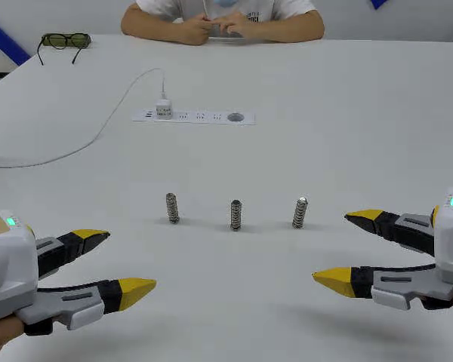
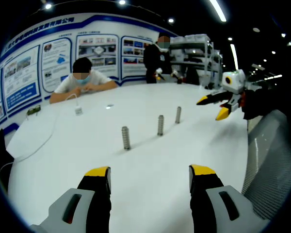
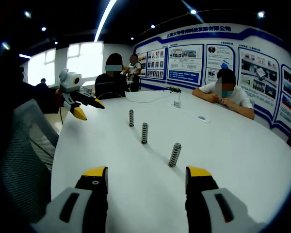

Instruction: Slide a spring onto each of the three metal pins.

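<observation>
Three grey coiled metal springs (image 1: 235,215) are standing in a row on the white tabletop (image 1: 347,113), well apart from one another. The right-hand spring (image 1: 300,213) is leaning slightly. The row is sitting ahead of and between the two claws, touching neither.

Left gripper (image 1: 128,260), grey with black-and-yellow tips: hovering at the lower left, jaws standing wide apart, gripping nothing.

Right gripper (image 1: 331,246), same build: hovering at the lower right, jaws likewise parted and empty.

Metal pins: hard to make out inside the coils.

Both gripper bodies are being cut off by the frame edges.

Behind the row, a white power strip (image 1: 192,117) is lying flat, carrying a white plug with cable (image 1: 163,108). Dark-framed glasses (image 1: 64,39) are resting at the far left. A seated person (image 1: 223,23), head cropped, is clasping hands at the far edge.
</observation>
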Motion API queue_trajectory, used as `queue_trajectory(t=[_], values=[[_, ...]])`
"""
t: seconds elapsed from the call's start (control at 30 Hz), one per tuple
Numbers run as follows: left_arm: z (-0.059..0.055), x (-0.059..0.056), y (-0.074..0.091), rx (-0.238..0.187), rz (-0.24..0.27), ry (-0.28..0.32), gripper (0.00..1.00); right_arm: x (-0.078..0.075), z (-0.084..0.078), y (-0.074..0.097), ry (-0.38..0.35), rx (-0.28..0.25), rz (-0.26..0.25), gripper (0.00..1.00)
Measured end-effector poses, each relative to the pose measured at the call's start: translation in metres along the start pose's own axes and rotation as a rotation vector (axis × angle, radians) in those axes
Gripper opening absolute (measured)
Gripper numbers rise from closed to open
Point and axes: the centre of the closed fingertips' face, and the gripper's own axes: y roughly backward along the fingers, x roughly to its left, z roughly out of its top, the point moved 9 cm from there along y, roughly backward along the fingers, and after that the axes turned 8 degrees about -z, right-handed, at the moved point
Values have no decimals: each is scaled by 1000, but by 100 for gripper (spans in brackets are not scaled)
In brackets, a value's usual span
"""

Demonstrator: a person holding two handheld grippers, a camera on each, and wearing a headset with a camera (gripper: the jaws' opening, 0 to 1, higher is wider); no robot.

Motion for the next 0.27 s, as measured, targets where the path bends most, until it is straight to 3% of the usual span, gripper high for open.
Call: queue_trajectory(t=[0.27], values=[[-1,-1,0,2,-1,1,67,1,0,-1,-6,-2,1,66]])
